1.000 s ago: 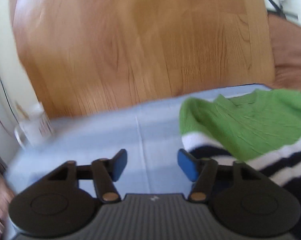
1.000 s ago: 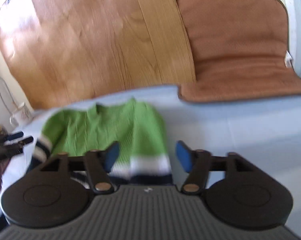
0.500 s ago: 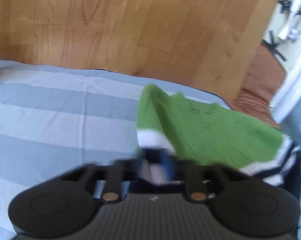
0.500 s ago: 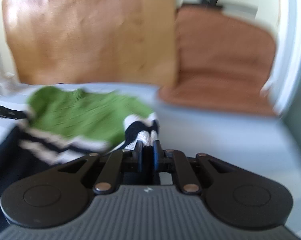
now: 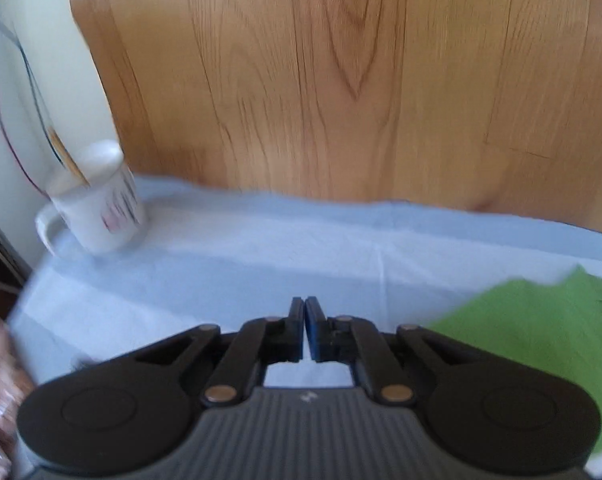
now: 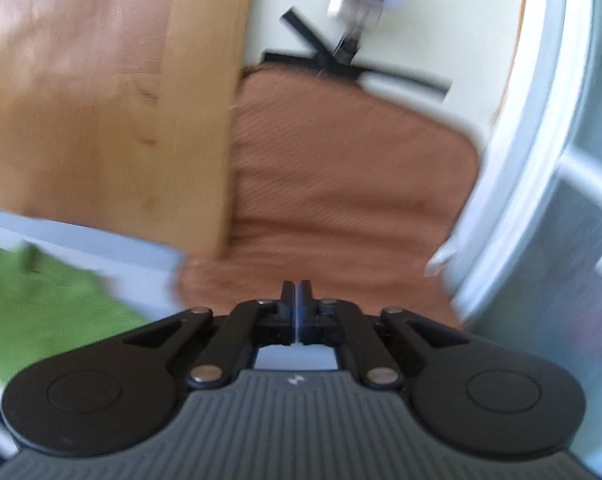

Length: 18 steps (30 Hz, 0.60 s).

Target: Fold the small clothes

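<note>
A small green knit sweater with white and navy stripes lies on a light blue striped cloth (image 5: 261, 248). In the left wrist view the sweater (image 5: 541, 328) is at the lower right, beside my left gripper (image 5: 304, 308), whose jaws are shut with nothing visible between them. In the right wrist view the sweater (image 6: 41, 304) is at the lower left, and my right gripper (image 6: 297, 292) is also shut, with no fabric seen between its pads. Both views are blurred.
A white mug (image 5: 97, 204) stands at the cloth's far left corner. A wooden panel (image 5: 341, 80) rises behind the cloth. A brown cushion (image 6: 341, 184) lies to the right, beside a white frame (image 6: 541, 120).
Both grippers closed on the sweater's sleeve cuffs half a second ago. Now both have swung outward, left one leftward and right one rightward, and no fabric shows between the jaws.
</note>
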{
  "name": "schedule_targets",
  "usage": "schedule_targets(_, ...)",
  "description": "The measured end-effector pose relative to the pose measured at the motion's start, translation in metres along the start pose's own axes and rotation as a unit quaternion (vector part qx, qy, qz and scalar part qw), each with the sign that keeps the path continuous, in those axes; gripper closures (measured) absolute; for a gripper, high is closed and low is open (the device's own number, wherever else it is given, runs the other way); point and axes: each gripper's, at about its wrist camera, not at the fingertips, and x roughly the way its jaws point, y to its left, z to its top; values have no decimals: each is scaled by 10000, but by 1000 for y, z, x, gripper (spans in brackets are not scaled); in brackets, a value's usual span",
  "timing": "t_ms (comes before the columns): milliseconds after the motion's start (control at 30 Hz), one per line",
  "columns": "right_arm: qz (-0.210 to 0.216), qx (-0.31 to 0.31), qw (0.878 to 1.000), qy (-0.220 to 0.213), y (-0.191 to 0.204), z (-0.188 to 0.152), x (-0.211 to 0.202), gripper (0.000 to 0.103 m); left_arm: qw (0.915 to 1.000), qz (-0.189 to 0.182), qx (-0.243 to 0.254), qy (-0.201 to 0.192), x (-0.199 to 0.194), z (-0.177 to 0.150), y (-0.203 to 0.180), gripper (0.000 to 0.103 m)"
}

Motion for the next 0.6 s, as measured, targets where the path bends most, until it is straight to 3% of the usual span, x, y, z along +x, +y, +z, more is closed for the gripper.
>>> schedule_targets(67,425,94,9990,80,12,-15,-15,91,9997,-237,84,10,-10,-15,5,91)
schedule_targets(133,693,112,9975,56,23,-36,-34,81,9989,-362,276,52,-24,-36,7,76)
schedule_targets(233,1057,75,9944,36,40,-66,-63,68,9953,-871,385,169,-45,-74,19,64)
schedule_targets(300,1259,-28,9920,118,52,-81,-74,68,9922,-1158,364,272,-64,-100,29,50)
schedule_targets(433,1452,-119,9893,115,70,-103,-92,64,9818,-1847,47,435,-97,-143,52,40)
schedule_targets(500,1533,18,9881,109,72,-112,-100,62,9736,-2196,-187,588,-109,-162,61,29)
schedule_targets(600,1540,265,9877,68,72,-123,-110,62,9621,-2572,-413,808,-115,-183,68,31)
